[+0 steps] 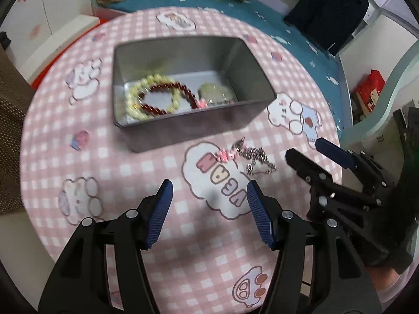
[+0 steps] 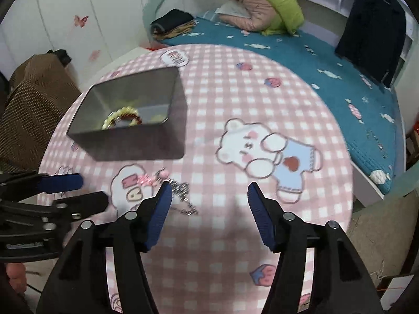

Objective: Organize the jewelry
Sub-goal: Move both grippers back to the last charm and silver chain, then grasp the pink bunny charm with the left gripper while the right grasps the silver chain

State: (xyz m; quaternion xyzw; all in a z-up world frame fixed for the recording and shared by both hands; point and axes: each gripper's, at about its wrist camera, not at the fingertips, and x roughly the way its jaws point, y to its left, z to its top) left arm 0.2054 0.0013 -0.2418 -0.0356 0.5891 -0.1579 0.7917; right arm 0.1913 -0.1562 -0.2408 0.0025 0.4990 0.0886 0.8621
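Note:
A grey metal tin (image 1: 199, 130) stands on the round pink checked table (image 1: 78, 110). Inside it lie a pale yellow bead bracelet (image 1: 136, 96), a dark red bead bracelet (image 1: 180, 91) and a pale green piece (image 1: 214, 93). A silver chain with pink charms (image 1: 246, 157) lies on the cloth in front of the tin; it also shows in the right wrist view (image 2: 178, 191). My left gripper (image 1: 209, 191) is open and empty, just short of the chain. My right gripper (image 2: 209, 191) is open and empty, with the chain by its left fingertip (image 2: 165, 191). The tin shows there too (image 2: 146, 141).
A bed with a teal cover (image 2: 301, 60) lies behind the table, with folded clothes and a pink and green bundle (image 2: 262, 7) on it. A dark jacket (image 2: 371, 26) hangs at the right. A brown chair back (image 2: 28, 99) stands at the left.

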